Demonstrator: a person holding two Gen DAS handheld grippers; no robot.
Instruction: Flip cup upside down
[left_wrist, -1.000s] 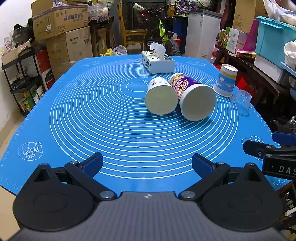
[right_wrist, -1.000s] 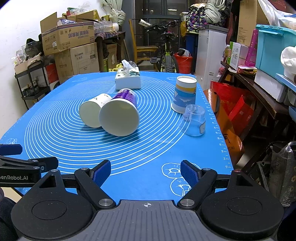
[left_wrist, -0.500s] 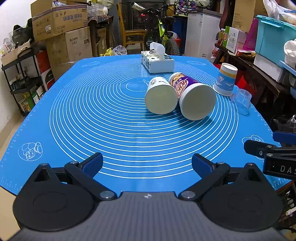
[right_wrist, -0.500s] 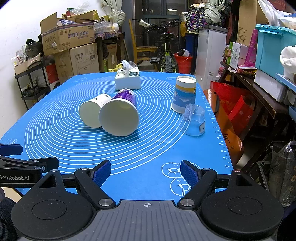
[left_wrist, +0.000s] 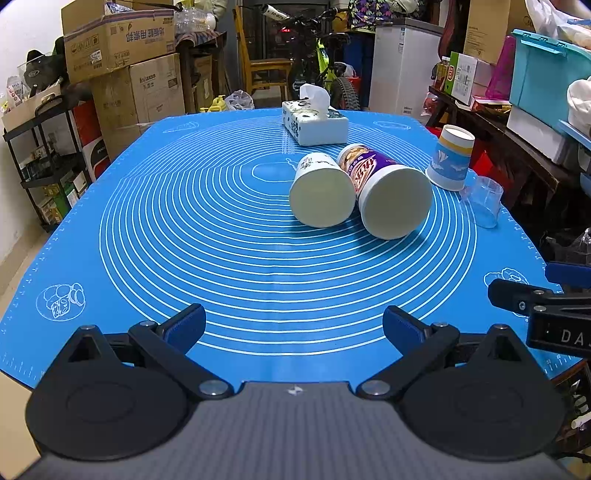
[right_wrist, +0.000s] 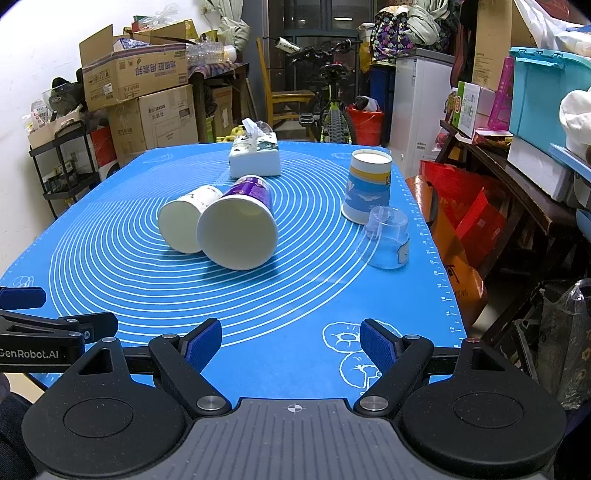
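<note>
Nothing is in my grasp yet: my left gripper (left_wrist: 293, 326) sits at the bottom of its view with its blue-padded fingers spread wide and empty over the near edge of the blue silicone mat with white concentric rings (left_wrist: 147, 229), and the mat's whole left half is bare, so I have plenty of room there to swing and set a cup down. Moving right to the centre of the frame, the small white paper cup (left_wrist: 321, 194) lies on its side with its mouth toward me, touching the larger purple-printed paper cup (left_wrist: 388, 192), also on its side; I judge these two are what remains to flip. Behind them, at upper centre, stands the white tissue box (left_wrist: 314, 123), well apart. Further right, the blue-and-yellow paper cup (left_wrist: 450, 158) and the clear plastic cup (right_wrist: 384, 238) just beside it already stand mouth-down, so that part looks done. Both sit close to the mat's right edge, beyond which the table drops off toward the cluttered shelving. My right gripper (right_wrist: 290, 345) is likewise spread wide and holding nothing, low at the near right corner.
</note>
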